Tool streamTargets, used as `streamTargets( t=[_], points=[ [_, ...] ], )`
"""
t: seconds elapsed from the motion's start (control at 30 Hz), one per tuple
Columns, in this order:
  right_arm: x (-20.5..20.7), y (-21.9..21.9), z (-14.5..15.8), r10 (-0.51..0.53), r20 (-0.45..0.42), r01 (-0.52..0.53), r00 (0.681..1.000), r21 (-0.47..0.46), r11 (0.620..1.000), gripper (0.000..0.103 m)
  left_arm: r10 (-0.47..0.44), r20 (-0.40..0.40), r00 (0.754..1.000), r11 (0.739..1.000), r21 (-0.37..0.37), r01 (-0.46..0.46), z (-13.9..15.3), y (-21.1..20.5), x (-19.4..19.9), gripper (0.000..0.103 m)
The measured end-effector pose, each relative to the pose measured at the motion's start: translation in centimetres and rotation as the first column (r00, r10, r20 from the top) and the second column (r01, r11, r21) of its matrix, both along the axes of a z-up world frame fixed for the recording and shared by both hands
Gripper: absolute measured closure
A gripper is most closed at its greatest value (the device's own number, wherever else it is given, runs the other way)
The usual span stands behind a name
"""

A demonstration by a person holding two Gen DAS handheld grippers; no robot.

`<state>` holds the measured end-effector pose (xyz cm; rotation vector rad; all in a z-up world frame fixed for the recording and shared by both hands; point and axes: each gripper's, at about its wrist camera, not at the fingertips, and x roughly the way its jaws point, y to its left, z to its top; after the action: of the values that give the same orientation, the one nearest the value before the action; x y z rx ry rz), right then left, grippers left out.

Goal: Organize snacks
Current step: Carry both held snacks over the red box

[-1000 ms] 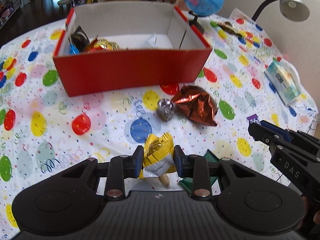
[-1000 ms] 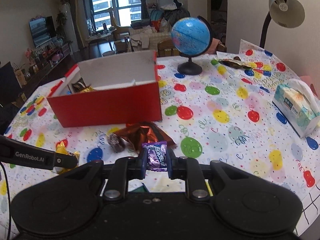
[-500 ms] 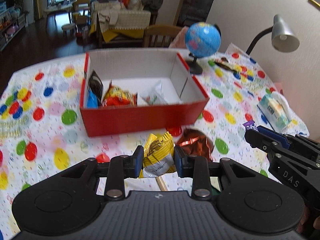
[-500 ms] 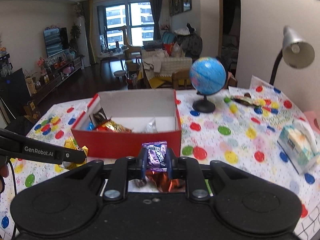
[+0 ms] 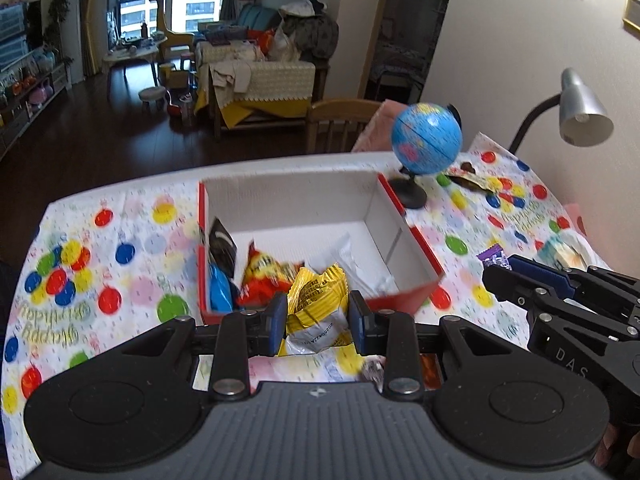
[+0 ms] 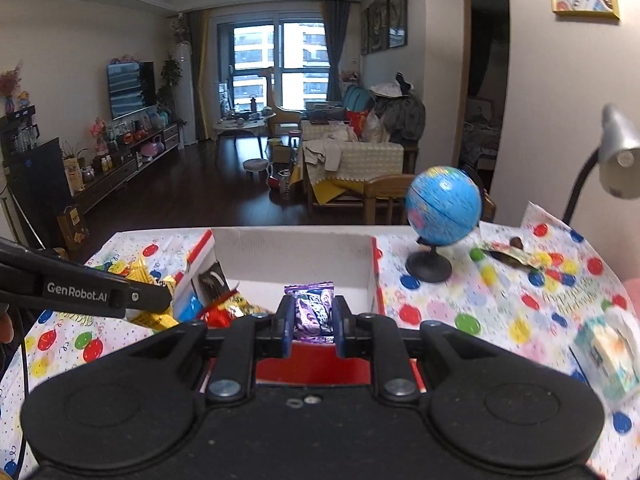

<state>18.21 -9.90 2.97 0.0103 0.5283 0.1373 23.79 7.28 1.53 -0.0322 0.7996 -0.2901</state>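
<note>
My left gripper is shut on a yellow snack packet and holds it in the air just in front of the red box. My right gripper is shut on a purple candy wrapper and holds it above the box's near wall. The box, white inside, holds a black packet, a blue packet, a red-yellow packet and a clear wrapper. The right gripper also shows at the right of the left wrist view.
A blue globe on a black stand sits behind the box's right corner. A grey desk lamp and a tissue pack are at the right. A dark wrapper lies near the globe. A balloon-print cloth covers the table.
Both grippers have risen from the table with their snacks and moved forward to the red box. The brown foil bag and silver ball have dropped out of sight below.
</note>
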Motion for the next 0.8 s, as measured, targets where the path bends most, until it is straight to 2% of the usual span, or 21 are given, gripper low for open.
streamTargets(
  t=[0.17, 0.4, 0.8],
  points=[
    [3.0, 0.2, -0.3, 0.036, -0.013, -0.036, 0.999, -0.002, 0.999, 0.086, 0.007, -0.013, 1.0, 1.0, 0.006, -0.006, -0.5, -0.1, 3.0, 0.072],
    [7.2, 0.3, -2.0, 0.072, -0.061, -0.073, 0.996, -0.009, 0.997, 0.086, 0.042, -0.042, 0.998, 0.998, 0.056, -0.04, -2.5, -0.8, 7.3, 0.072],
    [13.5, 0.2, -6.9, 0.106, -0.217, -0.099, 0.97, 0.041, 0.994, 0.086, 0.071, -0.107, 0.992, 0.987, 0.151, -0.054, -7.1, -2.1, 14.1, 0.071]
  ],
)
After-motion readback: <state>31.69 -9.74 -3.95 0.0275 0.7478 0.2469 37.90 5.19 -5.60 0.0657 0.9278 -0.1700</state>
